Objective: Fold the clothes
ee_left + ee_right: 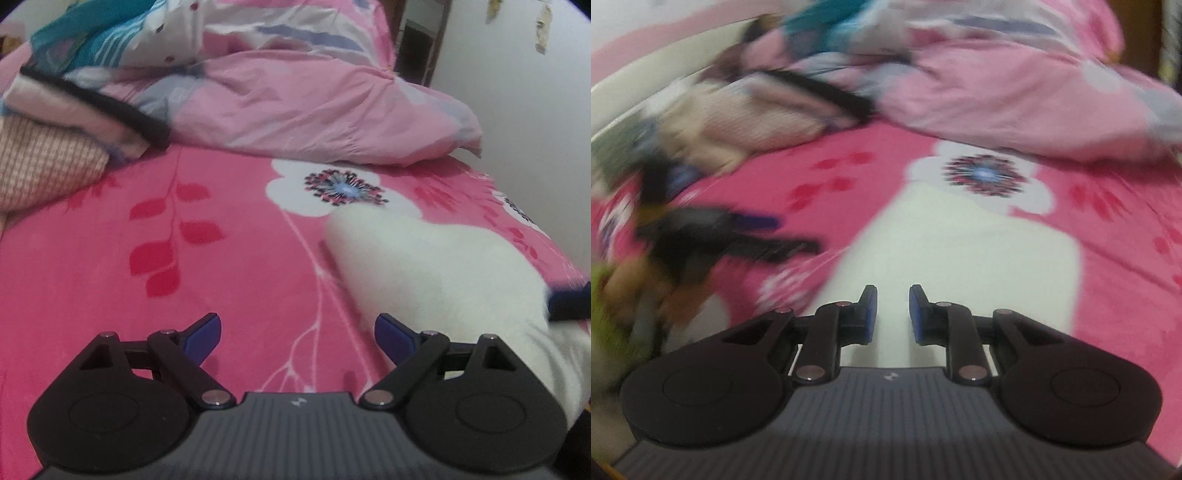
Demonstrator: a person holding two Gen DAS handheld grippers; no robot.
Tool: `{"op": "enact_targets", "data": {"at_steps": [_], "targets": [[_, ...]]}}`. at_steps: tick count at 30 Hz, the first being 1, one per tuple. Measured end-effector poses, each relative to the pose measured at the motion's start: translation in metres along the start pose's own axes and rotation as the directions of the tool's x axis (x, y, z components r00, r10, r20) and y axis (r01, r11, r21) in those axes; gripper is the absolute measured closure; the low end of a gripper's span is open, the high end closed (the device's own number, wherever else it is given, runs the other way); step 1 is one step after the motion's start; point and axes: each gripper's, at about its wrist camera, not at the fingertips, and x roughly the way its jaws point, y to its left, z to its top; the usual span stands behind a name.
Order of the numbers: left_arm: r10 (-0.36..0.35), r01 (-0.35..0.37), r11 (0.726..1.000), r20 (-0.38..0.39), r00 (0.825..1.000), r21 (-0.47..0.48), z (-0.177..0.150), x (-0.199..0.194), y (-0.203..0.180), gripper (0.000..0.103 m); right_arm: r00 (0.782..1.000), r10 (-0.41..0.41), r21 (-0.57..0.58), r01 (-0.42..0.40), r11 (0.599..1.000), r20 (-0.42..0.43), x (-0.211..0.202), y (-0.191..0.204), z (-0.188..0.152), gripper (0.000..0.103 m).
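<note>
Spreading wide, the blue-padded fingers of the left gripper [297,338] hover with nothing between them over the bright pink floral bedsheet [110,280], the right-hand pad [393,338] just beside the edge of a white fuzzy garment [443,273]. That garment lies flat on the sheet toward the bed's right edge, its rounded far end touching a white printed flower with a dark starburst centre [345,188]. The right gripper [892,314] holds its fingers parted by a narrow gap, upright and parallel, directly over the same white fuzzy garment [960,243]; whether the pads touch the cloth cannot be told, and nothing is pinched between them. In the right wrist view the left gripper [764,232] shows as a dark blur to the left, above the sheet. Beyond the garment, across the far end of the bed, a pale pink quilt with grey-blue patches [314,107] lies bunched. At the far left corner sits a heap of clothes: a beige checked piece [44,166], a pale fabric with a black trimmed edge [110,103] and a teal printed cloth [85,33] on top. A white wall [524,110] runs along the bed's right edge.
</note>
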Motion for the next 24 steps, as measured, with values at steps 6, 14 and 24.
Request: {"op": "enact_targets", "data": {"at_steps": [6,14,24], "targets": [[-0.072,0.073,0.997,0.013,0.997,-0.023,-0.007,-0.01,0.004,0.013,0.999,0.027,-0.146,-0.02,0.989,0.043,-0.009,0.05,-0.057,0.081],[-0.341,0.339,0.935,-0.001,0.94,-0.107,-0.005,-0.018,0.001,0.012,0.962,0.056,0.133,-0.095,0.987,0.269,-0.057,0.003,-0.072,0.062],[-0.37,0.363,0.927,-0.069,0.926,-0.099,-0.011,0.001,-0.035,0.009,0.941,-0.135,0.621,-0.094,0.778,0.311,-0.055,-0.121,-0.11,0.051]]}}
